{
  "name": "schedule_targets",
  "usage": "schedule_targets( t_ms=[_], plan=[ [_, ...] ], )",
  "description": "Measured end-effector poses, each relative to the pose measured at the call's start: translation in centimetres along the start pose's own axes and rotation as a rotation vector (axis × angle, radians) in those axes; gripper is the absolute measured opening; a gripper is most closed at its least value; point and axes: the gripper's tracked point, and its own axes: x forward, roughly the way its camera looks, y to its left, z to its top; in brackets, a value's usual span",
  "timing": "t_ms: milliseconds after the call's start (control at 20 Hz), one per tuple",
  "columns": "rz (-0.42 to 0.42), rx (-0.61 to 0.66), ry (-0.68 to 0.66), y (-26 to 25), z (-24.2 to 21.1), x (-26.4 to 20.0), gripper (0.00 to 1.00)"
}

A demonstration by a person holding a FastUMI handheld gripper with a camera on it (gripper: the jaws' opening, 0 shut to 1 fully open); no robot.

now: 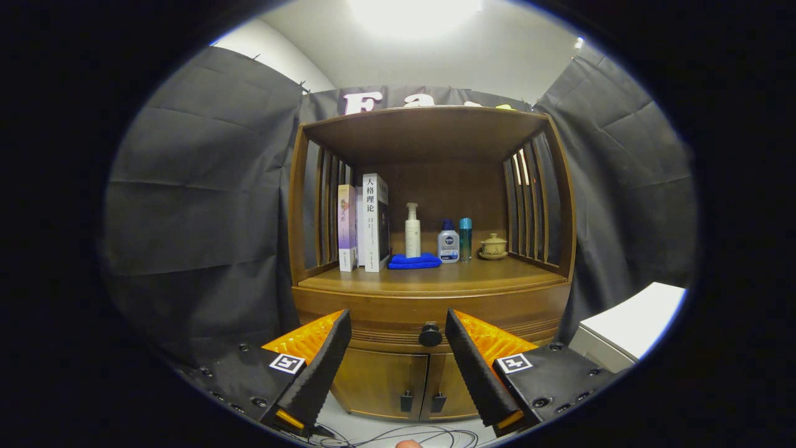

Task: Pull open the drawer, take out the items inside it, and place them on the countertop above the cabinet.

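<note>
Gripper (395, 318) agape before drawer knob (430, 335)

Your tongs (397, 318) stand spread, the drawer knob (430, 335) between them. On the desk (429, 280) above the knob, books (365, 224) stand left of the bottles (448, 239). A teapot (494, 246) sits to their right.

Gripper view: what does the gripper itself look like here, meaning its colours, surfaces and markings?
The gripper has two wedge-shaped jaws faced with black ribbed pads, backed by orange ridged plastic. Each sits on a black base plate studded with screws and bears a small square black-and-white marker. Thin dark cables trail on the floor below. The jaws stand open, either side of the closed drawer's dark round knob.
</note>
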Motion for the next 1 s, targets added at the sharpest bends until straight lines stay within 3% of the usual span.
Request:
schedule_targets(
  t_ms=[450, 1000],
  plan=[
    [-0.040, 0.014, 0.012, -1.8, 0.2, 4.9, 0.96],
    [-0.059, -0.004, 0.114, -3.2, -5.2, 11.6, 0.96]
  ],
)
